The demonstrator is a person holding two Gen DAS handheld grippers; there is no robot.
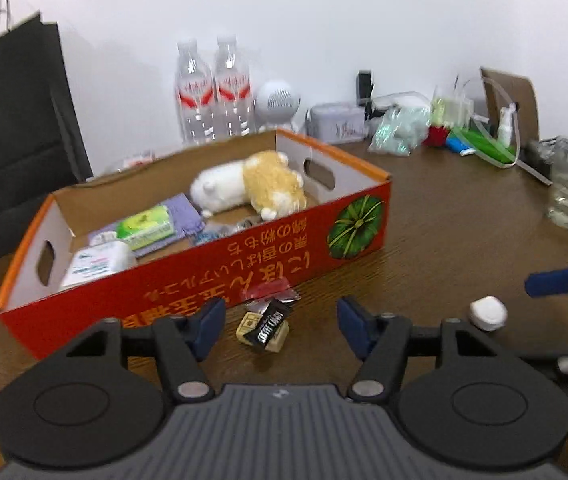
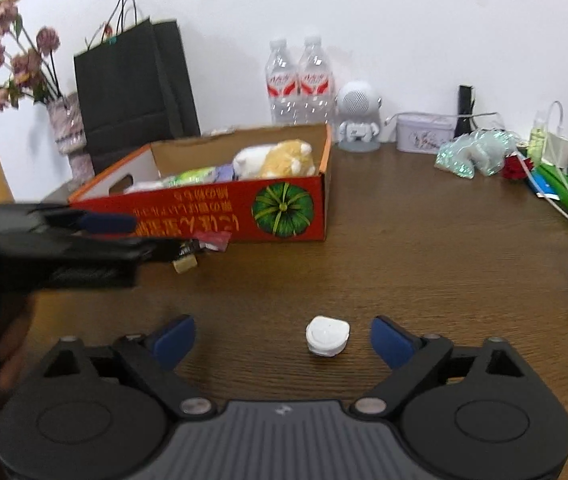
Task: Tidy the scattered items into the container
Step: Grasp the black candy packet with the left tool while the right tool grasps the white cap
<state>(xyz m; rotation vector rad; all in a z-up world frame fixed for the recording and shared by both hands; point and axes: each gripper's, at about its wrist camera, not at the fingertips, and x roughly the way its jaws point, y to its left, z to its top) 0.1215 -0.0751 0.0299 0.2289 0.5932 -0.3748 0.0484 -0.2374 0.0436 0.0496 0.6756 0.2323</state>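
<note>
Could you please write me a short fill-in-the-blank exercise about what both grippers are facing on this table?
1. The left gripper is open before a small pile of ____.
2. The right gripper is open around a small ____ cap-like object.
3. The plush toy lies ____ the orange box.

Missing words: candies; white; inside

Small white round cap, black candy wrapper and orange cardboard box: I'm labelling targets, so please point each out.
Small white round cap [image 2: 327, 336]: right wrist view, top face.
Black candy wrapper [image 1: 269, 322]: left wrist view, printed middle.
Orange cardboard box [image 1: 284, 248]: left wrist view, front wall.
</note>
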